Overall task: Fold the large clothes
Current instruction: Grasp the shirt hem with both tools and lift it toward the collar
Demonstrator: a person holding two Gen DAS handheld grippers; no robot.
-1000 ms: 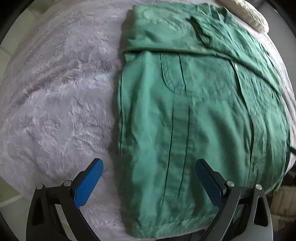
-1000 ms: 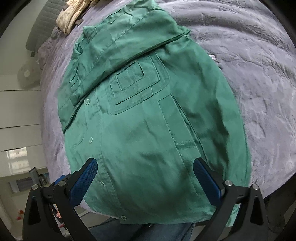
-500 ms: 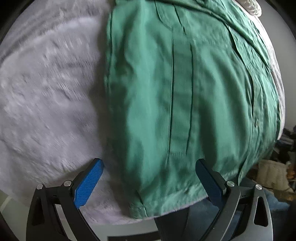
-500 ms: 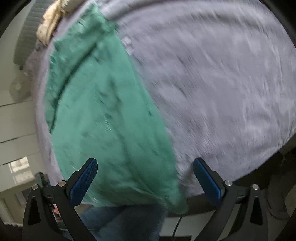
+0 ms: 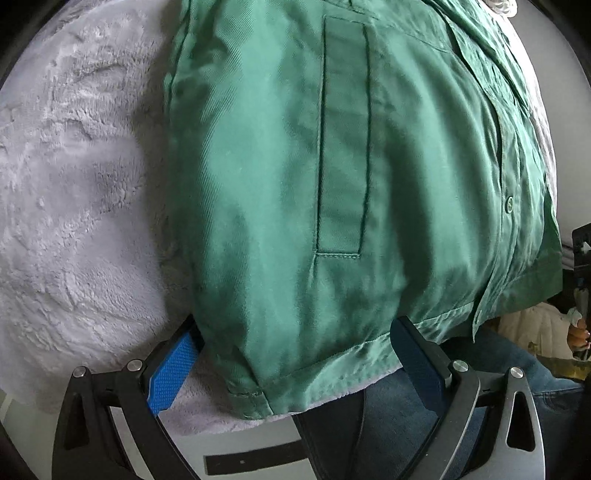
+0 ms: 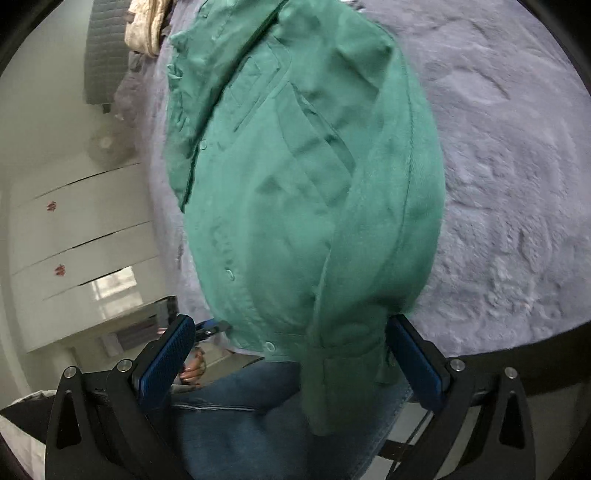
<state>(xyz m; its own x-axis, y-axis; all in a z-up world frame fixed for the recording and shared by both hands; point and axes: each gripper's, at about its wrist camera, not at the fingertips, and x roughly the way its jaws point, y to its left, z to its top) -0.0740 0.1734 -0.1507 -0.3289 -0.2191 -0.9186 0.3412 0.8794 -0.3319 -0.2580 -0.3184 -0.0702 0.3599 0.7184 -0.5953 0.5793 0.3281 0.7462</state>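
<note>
A green button-up shirt (image 5: 332, 177) lies partly folded on a grey fleece bed cover (image 5: 74, 192), its hem at the near bed edge. My left gripper (image 5: 295, 362) is open, its blue pads either side of the hem's left corner. In the right wrist view the shirt (image 6: 303, 192) also fills the middle, and its lower right corner hangs over the edge. My right gripper (image 6: 291, 362) is open and straddles that hanging corner.
The fleece cover (image 6: 509, 166) spreads wide to the right of the shirt. A cream cloth (image 6: 144, 26) lies at the far end of the bed. The person's jeans (image 6: 251, 424) are close below the bed edge. White drawers (image 6: 81, 236) stand to the left.
Both grippers have dropped and moved in to the shirt's hem at the near bed edge. Both stay open.
</note>
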